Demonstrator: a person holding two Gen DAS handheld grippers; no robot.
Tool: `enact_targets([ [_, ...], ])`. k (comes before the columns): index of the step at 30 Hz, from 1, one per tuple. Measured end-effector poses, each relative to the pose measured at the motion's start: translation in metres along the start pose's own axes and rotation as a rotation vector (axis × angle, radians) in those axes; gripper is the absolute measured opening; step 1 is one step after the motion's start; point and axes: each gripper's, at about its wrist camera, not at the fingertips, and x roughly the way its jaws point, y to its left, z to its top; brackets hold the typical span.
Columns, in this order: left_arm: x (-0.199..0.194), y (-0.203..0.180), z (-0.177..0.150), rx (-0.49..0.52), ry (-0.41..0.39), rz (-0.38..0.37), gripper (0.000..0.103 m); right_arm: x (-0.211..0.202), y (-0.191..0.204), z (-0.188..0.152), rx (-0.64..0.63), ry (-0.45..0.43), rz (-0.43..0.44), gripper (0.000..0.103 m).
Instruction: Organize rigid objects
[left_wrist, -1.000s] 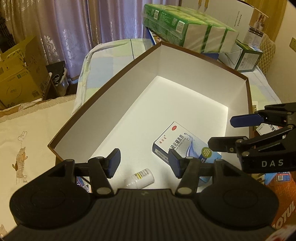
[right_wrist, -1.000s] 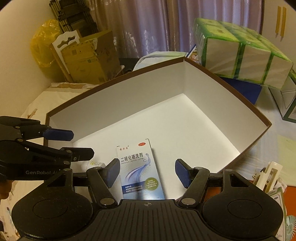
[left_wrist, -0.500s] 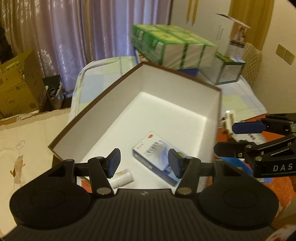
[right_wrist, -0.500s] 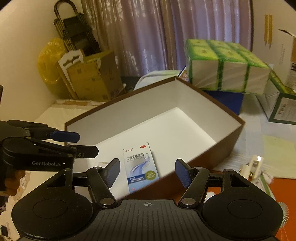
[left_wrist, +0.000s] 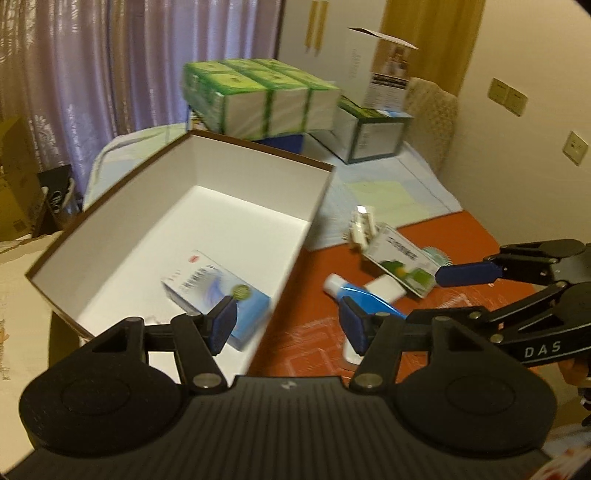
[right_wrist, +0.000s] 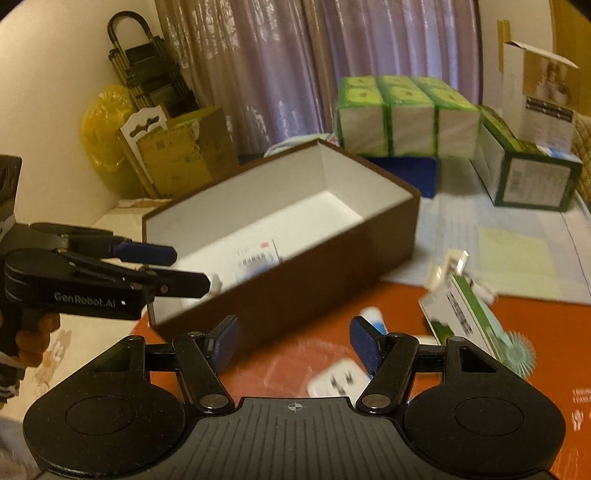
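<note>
Cardboard box (left_wrist: 236, 206): matt white inside, brown outside. Medicine carton (left_wrist: 218, 291): glossy printed card. Tube (left_wrist: 364, 299), blurred, probably glossy plastic. Orange mat (left_wrist: 461, 240) smooth.

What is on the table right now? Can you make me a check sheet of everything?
Surface: orange mat with pale papers behind it.
Job's things: blue carton lies inside the open brown box; blue tube, green carton and a white clip lie loose on the mat.
Clutter: green packs, green-edged box, tall white carton.
Grippers: left gripper empty, jaws opening; right gripper open, empty.
Cables: nothing seen.
Surroundings: purple curtain, cardboard boxes, yellow bag.
</note>
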Motion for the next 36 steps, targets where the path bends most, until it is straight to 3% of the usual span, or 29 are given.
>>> enact_targets([
  [11, 0.019, -0.058, -0.018, 0.061, 0.071, -0.067, 0.057, -0.024, -0.042, -0.034, 0.077, 0.064, -0.023, 0.063],
  [20, 0.040, -0.084, -0.027, 0.071, 0.121, -0.054, 0.057, -0.038, -0.071, -0.051, 0.100, 0.082, -0.038, 0.063],
  [36, 0.091, -0.095, -0.054, 0.067, 0.194, 0.018, 0.057, -0.008, -0.108, -0.090, -0.110, 0.151, -0.066, 0.063],
])
